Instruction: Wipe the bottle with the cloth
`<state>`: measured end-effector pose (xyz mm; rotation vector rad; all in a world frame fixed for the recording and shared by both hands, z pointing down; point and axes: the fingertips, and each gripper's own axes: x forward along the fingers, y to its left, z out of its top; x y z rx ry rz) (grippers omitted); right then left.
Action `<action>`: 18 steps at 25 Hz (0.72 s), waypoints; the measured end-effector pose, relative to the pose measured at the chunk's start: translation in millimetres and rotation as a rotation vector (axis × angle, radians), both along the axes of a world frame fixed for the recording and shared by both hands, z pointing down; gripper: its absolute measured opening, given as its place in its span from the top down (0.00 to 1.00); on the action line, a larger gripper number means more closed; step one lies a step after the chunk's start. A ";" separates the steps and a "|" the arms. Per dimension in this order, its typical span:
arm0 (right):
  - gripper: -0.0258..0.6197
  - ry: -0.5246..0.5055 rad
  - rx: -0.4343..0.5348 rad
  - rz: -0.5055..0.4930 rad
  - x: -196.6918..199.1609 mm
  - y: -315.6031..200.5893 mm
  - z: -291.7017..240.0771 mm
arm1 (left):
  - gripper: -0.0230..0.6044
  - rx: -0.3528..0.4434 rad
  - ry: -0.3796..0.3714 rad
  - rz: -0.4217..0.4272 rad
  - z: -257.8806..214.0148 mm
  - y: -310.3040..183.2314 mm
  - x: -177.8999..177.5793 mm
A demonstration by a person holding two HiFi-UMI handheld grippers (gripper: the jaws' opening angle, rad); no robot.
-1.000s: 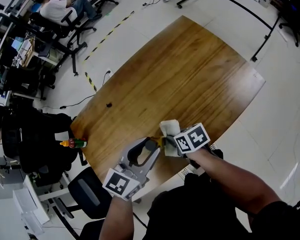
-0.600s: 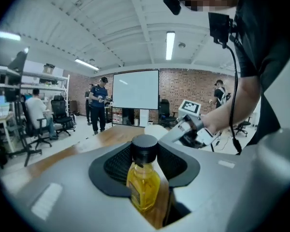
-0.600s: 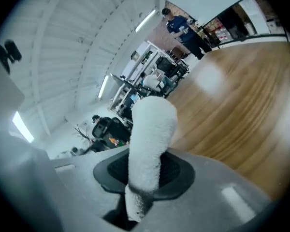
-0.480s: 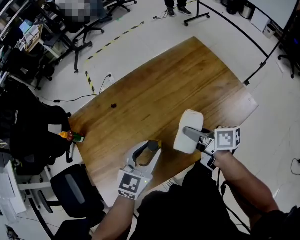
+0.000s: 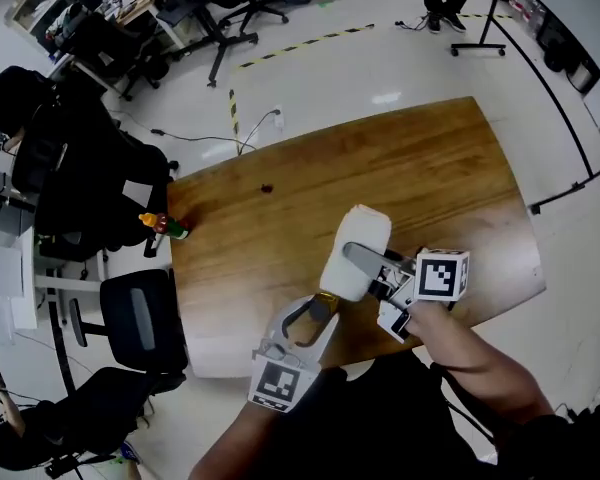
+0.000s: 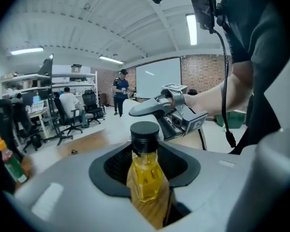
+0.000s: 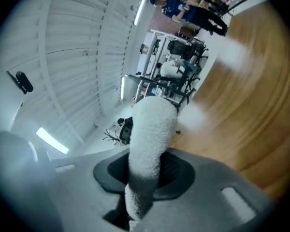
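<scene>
Compared with one second earlier, the right gripper (image 5: pixel 354 255) sits higher, and the cloth (image 5: pixel 363 228) is lifted clear of the bottle (image 6: pixel 145 170). The right jaws clench the white, fluffy cloth, which is folded into a rounded roll. The left gripper (image 5: pixel 322 303), its jaws just opening slightly, grasps the small, clear, faceted bottle of yellow liquid with a black round cap, over the wooden table (image 5: pixel 420 168) at its near edge.

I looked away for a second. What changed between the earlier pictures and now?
The right gripper lifted the white cloth up from beside the bottle. The left gripper has just been opening its fingers slightly, with the bottle between them. Each gripper keeps its object.
</scene>
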<state>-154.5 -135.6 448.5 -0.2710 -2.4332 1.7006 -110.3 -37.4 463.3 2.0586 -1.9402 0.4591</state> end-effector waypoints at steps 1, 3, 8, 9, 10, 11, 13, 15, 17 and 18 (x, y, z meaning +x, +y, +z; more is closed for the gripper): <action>0.84 -0.001 -0.014 -0.037 -9.7 7.0 0.2 | 0.68 -0.003 0.019 -0.033 2.1 0.4 -2.9; 0.84 0.002 -0.040 -0.115 -24.0 23.0 1.8 | 0.70 -0.004 0.063 -0.087 2.9 -0.3 -6.8; 0.84 0.035 0.006 -0.206 -37.9 37.8 17.2 | 0.72 -0.005 0.070 -0.187 8.2 3.8 -15.0; 0.84 0.058 0.014 -0.221 -38.6 40.7 25.2 | 0.72 -0.006 0.068 -0.201 7.7 4.5 -16.5; 0.84 0.079 0.041 -0.247 -39.4 44.7 32.9 | 0.72 -0.006 0.067 -0.213 6.4 4.5 -17.7; 0.84 0.097 0.095 -0.282 -40.4 49.2 40.0 | 0.72 -0.005 0.067 -0.221 5.4 4.4 -18.7; 0.84 0.130 0.225 -0.366 -42.4 60.9 53.8 | 0.72 0.002 0.073 -0.236 5.8 5.4 -20.6; 0.84 0.150 0.320 -0.434 -44.2 71.9 64.3 | 0.72 0.008 0.075 -0.234 3.8 5.4 -21.4; 0.84 0.154 0.383 -0.476 -45.9 78.1 71.3 | 0.72 0.008 0.079 -0.228 3.7 6.0 -20.5; 0.84 0.159 0.405 -0.493 -46.7 79.9 75.8 | 0.72 0.009 0.080 -0.225 4.3 6.5 -20.0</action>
